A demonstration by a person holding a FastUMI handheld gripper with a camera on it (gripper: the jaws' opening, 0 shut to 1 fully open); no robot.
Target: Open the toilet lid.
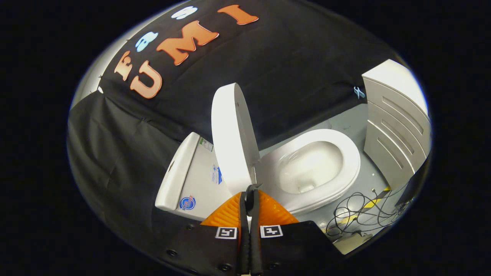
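The white toilet lid stands raised, nearly upright, in front of the tank. Beside it the seat lies down around the open bowl. My gripper has its fingers pressed together, and I see nothing held between them. The fingertips sit just short of the lid's lower edge, near the hinge, and I cannot tell whether they touch it.
A white slatted cabinet stands beyond the bowl. Loose black cables lie coiled on the grey floor by the toilet's base, next to a yellow-black tape strip. Black cloth walls close in behind the tank.
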